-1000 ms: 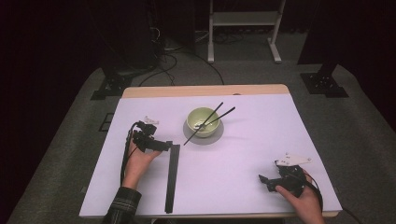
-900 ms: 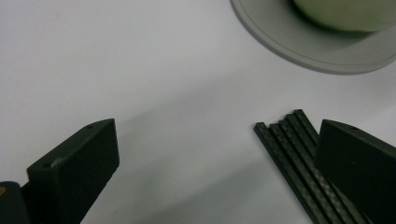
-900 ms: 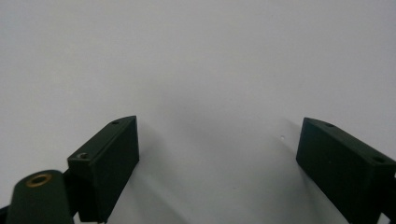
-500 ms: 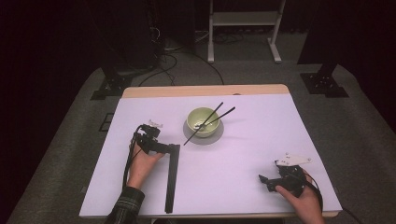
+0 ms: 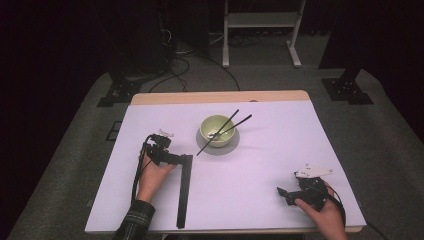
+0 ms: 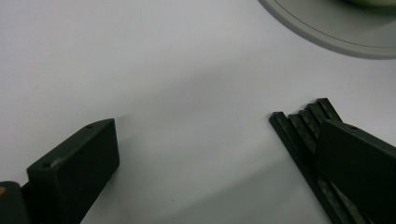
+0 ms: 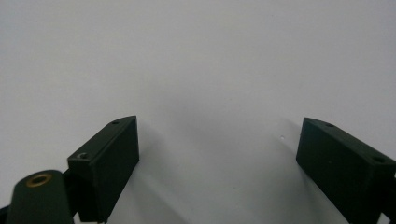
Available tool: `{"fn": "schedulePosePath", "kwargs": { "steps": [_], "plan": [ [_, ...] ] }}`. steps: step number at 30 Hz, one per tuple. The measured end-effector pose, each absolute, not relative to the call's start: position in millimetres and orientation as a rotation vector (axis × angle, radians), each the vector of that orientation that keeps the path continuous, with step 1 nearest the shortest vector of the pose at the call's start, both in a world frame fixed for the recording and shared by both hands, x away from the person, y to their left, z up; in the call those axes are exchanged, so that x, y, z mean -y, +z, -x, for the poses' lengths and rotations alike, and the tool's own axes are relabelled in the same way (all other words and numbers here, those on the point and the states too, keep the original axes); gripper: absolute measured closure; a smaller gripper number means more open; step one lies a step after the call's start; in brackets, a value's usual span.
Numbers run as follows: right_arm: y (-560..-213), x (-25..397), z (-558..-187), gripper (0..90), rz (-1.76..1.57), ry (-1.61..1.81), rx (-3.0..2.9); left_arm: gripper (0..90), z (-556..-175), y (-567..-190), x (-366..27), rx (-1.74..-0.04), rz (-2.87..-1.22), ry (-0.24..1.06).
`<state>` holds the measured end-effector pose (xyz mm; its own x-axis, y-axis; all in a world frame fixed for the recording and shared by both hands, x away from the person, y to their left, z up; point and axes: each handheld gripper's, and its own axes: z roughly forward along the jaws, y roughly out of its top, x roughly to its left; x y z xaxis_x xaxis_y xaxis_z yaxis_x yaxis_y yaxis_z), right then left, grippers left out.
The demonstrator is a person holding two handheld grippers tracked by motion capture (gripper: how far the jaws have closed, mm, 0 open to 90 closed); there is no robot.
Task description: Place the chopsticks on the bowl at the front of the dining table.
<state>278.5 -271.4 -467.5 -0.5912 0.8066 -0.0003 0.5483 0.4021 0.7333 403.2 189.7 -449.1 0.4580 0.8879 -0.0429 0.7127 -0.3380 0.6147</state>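
Left gripper at the far end of the black strip bundle

The left gripper (image 5: 175, 159) has its jaws wide apart beside the black strip bundle (image 5: 184, 190), which lies flat on the worktop (image 5: 270, 150), ungrasped; lifting remains. The right gripper (image 5: 286, 194) rests near-right, jaws wide, empty.

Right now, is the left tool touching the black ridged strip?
Cannot tell. In the left gripper view one jaw of the left tool overlaps the black ridged strip's end; contact or a gap isn't plain.
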Motion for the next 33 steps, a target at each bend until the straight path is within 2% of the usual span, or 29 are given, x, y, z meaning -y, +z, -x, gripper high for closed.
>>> {"fn": "schedulePosePath", "kwargs": {
  "steps": [23, 33],
  "plan": [
    [-467, 271, -278, 11.5, -1.172, 1.008, -2.308, 0.0, -400, -451, -195, -1.350, -2.184, 0.472],
    [-467, 271, -279, 11.5, -1.172, 1.009, -2.308, 0.0, -398, -448, -202, -1.361, -2.162, 0.436]
  ]
}}
